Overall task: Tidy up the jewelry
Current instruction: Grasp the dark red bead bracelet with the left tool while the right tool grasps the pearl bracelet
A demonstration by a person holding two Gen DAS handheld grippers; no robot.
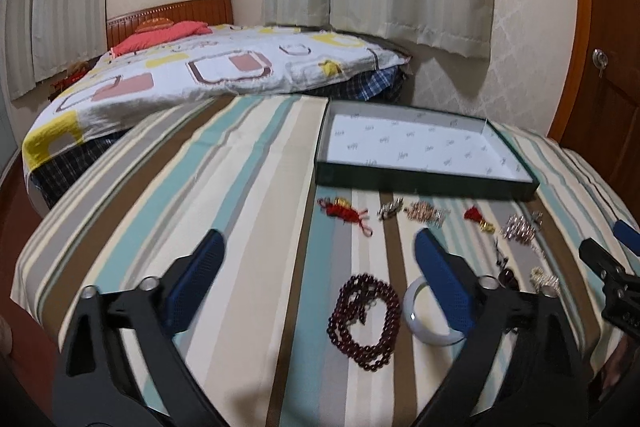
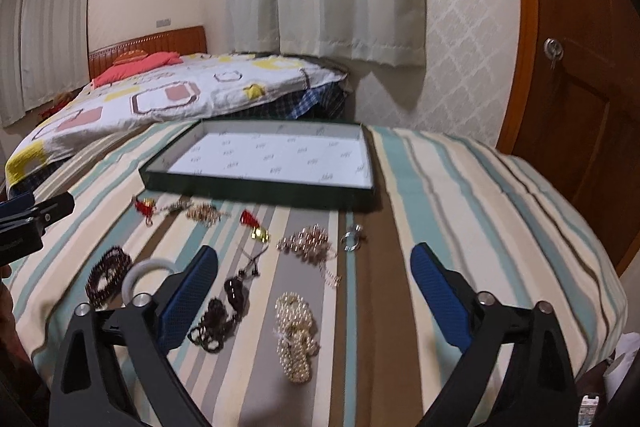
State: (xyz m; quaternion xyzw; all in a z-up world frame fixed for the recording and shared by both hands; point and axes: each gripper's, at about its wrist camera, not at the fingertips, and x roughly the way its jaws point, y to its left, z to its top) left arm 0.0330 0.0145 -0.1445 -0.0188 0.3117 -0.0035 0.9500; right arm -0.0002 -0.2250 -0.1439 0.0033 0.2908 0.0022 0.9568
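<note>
Covered in a striped cloth [image 2: 460, 187], the desk carries everything; worth working from the near edge forward. At the far side, a shallow green tray [image 2: 256, 183] with a white printed lining, empty and ready as the drop spot. Scattered loose on the cloth in front of the tray: all the jewelry, none of it lifted yet.

Left gripper [image 1: 316, 287]: released, nothing between the blue pads, hovering over the dark red bead strand [image 1: 366, 319], with the white bangle [image 1: 430, 311] partly behind its right finger. Best to centre on the bunched middle of the strand, so no loop trails.

Right gripper [image 2: 314, 291]: also released and empty, above the pearl bracelet [image 2: 296, 335]. Beside it, a dark beaded strand [image 2: 220, 323] near the left finger; better kept clear to avoid snagging two pieces together.

Smaller still: gold cluster [image 2: 308, 243], silver ring [image 2: 352, 237], red tassel charms [image 2: 252, 221]; probably fiddly, best pinched low against the cloth.
</note>
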